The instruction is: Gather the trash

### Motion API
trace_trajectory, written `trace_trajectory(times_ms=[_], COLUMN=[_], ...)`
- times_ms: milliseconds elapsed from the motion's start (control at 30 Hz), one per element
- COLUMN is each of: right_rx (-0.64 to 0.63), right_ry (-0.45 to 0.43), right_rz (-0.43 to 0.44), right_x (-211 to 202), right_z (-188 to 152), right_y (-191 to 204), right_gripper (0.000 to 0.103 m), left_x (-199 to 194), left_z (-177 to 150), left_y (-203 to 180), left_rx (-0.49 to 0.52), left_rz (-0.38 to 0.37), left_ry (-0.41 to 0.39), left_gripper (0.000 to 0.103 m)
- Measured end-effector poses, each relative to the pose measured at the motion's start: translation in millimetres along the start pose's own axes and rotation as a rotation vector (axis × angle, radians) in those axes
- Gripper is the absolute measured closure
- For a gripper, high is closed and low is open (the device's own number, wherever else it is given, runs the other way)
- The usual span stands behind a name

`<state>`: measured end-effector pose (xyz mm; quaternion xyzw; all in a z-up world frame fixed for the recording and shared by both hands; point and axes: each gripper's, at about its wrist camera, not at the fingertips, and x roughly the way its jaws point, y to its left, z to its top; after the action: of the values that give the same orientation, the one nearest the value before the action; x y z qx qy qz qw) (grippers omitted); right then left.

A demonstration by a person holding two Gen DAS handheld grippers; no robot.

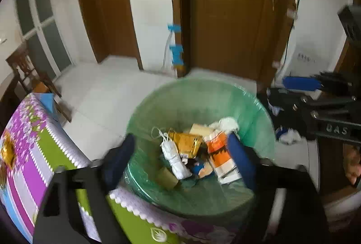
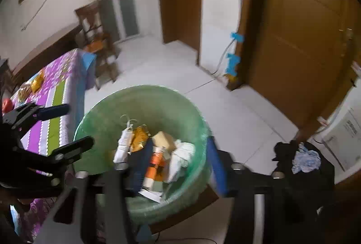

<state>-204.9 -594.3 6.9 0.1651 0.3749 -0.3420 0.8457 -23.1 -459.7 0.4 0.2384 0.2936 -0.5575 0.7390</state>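
A bin lined with a green bag (image 1: 198, 95) stands on the floor beside the table; it also shows in the right wrist view (image 2: 144, 97). Inside lie a gold wrapper (image 1: 187, 142), an orange-and-white carton (image 1: 220, 153), a white rolled packet (image 1: 173, 156), a tan box (image 1: 200, 130) and white tissue (image 1: 227, 123). My left gripper (image 1: 180, 153) is open and empty above the bin's near rim. My right gripper (image 2: 178, 162) is open and empty over the bin; it also shows at the right of the left wrist view (image 1: 315, 95).
The table with a purple, green and white floral cloth (image 1: 33, 142) holds gold wrappers (image 2: 37, 82) and a red object (image 2: 8, 105). A wooden chair (image 2: 99, 40) stands beyond it. Brown doors (image 1: 237, 18) and dark clothes on the floor (image 2: 302, 160) are nearby.
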Motion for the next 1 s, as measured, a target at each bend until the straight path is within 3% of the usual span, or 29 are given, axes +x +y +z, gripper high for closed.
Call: trace_trajectory(times_ms=[100, 333, 500, 667, 1000], right_rx=[0.055, 0.112, 0.101, 0.071, 0.056], right_ry=[-0.054, -0.113, -0.16, -0.166, -0.153], right_rz=[-0.04, -0.089, -0.152, -0.185, -0.157], right_x=[-23.4, -57.0, -73.6, -79.9, -74.8], right_z=[-19.6, -60.5, -83.9, -95.7, -99.8], right_y=[-4.8, 8.3, 15.0, 23.0, 25.3], right_gripper=[0.031, 0.005, 0.005, 0.005, 0.005], left_x=[-23.2, -63.9, -85.8, -96.6, -97.9], left_z=[-12.6, -42.0, -58.6, -63.5, -66.4], left_y=[-6.9, -8.6, -8.4, -3.8, -3.6], left_rx=[-0.046, -0.131, -0.129, -0.144, -0.156], left_rz=[0.078, 0.189, 0.262, 0.288, 0.316], left_ry=[-0.081, -0.13, -0.173, -0.192, -0.189], left_gripper=[0.007, 0.006, 0.006, 0.006, 0.006])
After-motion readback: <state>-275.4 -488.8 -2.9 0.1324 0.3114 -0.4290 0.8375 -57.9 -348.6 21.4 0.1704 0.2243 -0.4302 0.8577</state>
